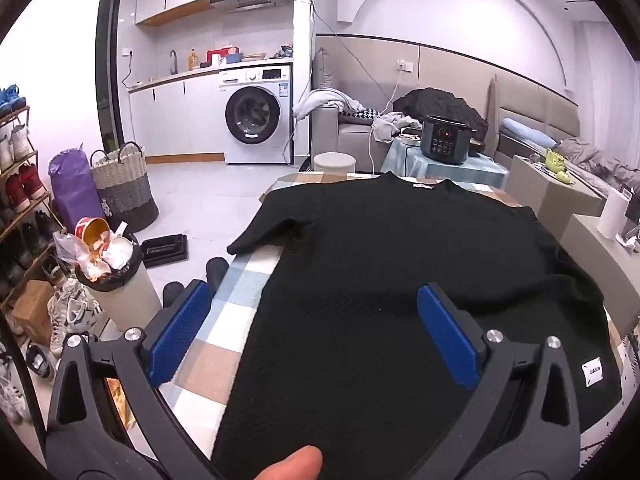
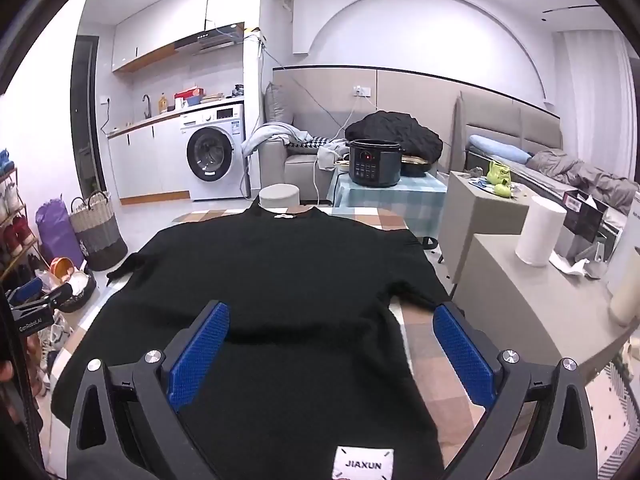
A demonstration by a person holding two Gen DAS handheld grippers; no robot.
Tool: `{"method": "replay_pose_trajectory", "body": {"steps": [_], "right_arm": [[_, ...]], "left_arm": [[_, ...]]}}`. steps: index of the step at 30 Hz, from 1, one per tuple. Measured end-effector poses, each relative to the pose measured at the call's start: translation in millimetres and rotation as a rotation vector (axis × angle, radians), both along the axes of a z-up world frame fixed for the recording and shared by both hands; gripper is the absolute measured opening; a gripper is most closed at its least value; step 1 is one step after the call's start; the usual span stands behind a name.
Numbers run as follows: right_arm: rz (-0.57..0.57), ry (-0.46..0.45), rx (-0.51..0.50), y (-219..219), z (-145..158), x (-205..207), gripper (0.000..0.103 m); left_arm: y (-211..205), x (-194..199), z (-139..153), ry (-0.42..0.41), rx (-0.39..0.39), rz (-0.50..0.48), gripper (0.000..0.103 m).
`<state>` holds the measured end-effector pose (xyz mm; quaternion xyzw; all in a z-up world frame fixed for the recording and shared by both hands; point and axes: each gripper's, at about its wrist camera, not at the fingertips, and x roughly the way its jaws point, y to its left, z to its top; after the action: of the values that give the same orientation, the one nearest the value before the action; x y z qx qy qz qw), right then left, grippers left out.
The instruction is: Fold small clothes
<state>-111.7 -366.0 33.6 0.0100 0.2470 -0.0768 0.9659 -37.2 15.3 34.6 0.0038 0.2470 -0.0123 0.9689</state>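
A black short-sleeved knit top (image 1: 384, 264) lies flat on a checked tablecloth (image 1: 224, 344), collar at the far end, hem near me. My left gripper (image 1: 316, 316) hovers open over the top's left near part, its blue pads (image 1: 180, 332) wide apart with nothing between them. In the right wrist view the same top (image 2: 280, 280) fills the table, a white label (image 2: 363, 465) at its hem. My right gripper (image 2: 332, 340) stands open above the top's right near part. The left gripper (image 2: 30, 304) shows at the left edge of that view. A thumb tip (image 1: 292, 464) shows at the bottom.
An overfull bin (image 1: 112, 276) and a shoe rack (image 1: 20, 200) stand left of the table. A grey side unit (image 2: 532, 312) with a paper roll (image 2: 540, 230) is on the right. Behind the table sit a stool (image 2: 279, 196) and a cooker (image 2: 374, 162).
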Motion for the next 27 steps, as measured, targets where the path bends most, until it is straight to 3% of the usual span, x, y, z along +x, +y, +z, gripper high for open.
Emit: {"method": "replay_pose_trajectory", "body": {"steps": [12, 22, 27], "right_arm": [[-0.003, 0.037, 0.055, -23.8, -6.1, -8.7, 0.103], [0.006, 0.082, 0.018, 7.2, -18.9, 15.3, 0.103], [0.045, 0.08, 0.051, 11.5, -25.0, 22.9, 0.103]], "left_arm": [[-3.1, 12.7, -8.6, 0.043, 0.022, 0.012, 0.103], [-20.9, 26.1, -11.0, 0.029, 0.039, -0.086, 0.103], [-28.9, 38.4, -18.2, 0.053, 0.032, -0.09, 0.103]]}}
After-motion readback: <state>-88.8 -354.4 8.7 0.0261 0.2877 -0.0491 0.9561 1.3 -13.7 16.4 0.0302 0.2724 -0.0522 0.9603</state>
